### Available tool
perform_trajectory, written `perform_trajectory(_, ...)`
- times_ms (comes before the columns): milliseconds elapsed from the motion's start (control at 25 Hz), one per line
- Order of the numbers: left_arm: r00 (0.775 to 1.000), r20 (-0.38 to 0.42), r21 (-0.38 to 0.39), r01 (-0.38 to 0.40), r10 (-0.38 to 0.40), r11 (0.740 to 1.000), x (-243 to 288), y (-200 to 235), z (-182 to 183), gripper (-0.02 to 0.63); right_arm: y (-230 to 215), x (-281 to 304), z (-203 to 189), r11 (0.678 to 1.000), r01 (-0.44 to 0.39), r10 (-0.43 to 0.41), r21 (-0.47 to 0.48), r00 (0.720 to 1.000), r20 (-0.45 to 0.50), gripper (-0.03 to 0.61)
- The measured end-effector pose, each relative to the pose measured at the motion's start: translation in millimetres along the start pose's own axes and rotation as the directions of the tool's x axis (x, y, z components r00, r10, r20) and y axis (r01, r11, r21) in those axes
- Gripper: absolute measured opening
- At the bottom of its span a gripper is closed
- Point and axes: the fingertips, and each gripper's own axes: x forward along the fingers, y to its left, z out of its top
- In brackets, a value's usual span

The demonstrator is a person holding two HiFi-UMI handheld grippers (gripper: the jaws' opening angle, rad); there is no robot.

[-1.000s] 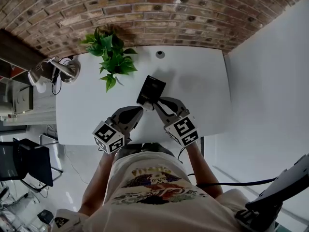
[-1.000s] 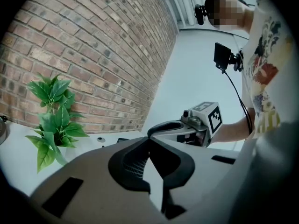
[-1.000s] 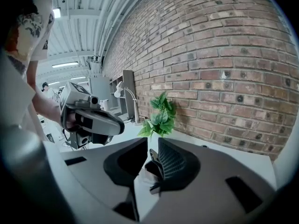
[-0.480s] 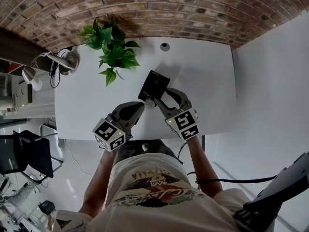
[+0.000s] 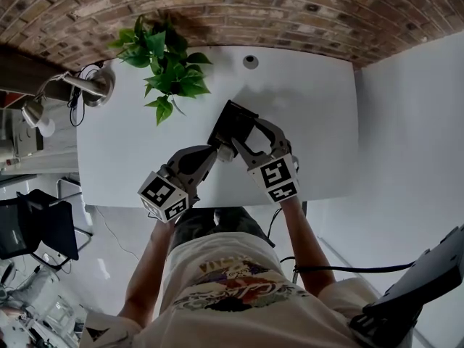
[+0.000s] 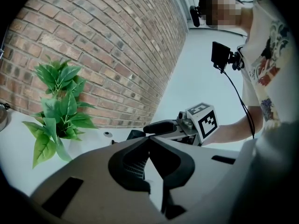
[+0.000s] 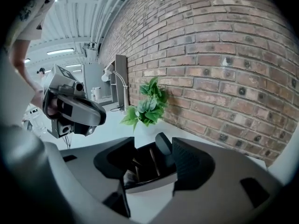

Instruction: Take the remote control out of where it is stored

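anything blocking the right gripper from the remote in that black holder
Nothing visible. The right gripper has just been opening its jaws, which stand apart at the black holder, with the remote upright between them, unobstructed.

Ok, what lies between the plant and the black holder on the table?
Nothing: only bare white table separates the plant from the holder, clearest in the head view.

**A:** So the right gripper (image 7: 150, 158) — jaws opening now?

**B:** Yep, they spread wide and slide forward around the near end of the black box (image 5: 229, 119) — remote (image 7: 163, 146) sits between them, not pinched.
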Motion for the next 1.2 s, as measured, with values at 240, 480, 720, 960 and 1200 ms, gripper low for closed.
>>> perform_trajectory(240, 1.0, 0.001, 0.002, 0.011, -0.011, 1.0, 2.1, 5.6, 0.8, -0.003, -15.1, 2.1, 9.1, 0.998, 0.039, -0.039, -0.042, 0.999, 0.007, 0.239)
perform_trajectory(480, 1.0, -0.001, -0.012, 0.004, -0.004, 1.0, -2.8, 13.3, -2.1, -0.003, -18.9, 9.1, -1.5, 0.999, 0.037, -0.038, -0.036, 0.999, -0.028, 0.239)
perform_trajectory(720, 1.0, -0.003, -0.03, -0.001, 0.001, 1.0, -7.7, 16.6, -8.5, -0.003, -13.6, 22.6, -14.9, 0.999, 0.016, -0.018, -0.035, 0.997, -0.069, 0.239)
perform_trajectory(960, 1.0, -0.016, -0.045, 0.001, -0.002, 0.999, -12.0, 18.8, -15.6, -0.003, -13.6, 32.2, -20.4, 0.999, 0.012, -0.015, -0.035, 0.996, -0.083, 0.239)
perform_trajectory(1200, 1.0, -0.019, -0.044, 0.013, -0.013, 0.999, -11.2, 21.5, -13.6, -0.003, -12.1, 37.6, -26.0, 0.999, 0.01, -0.014, -0.04, 0.995, -0.101, 0.238)
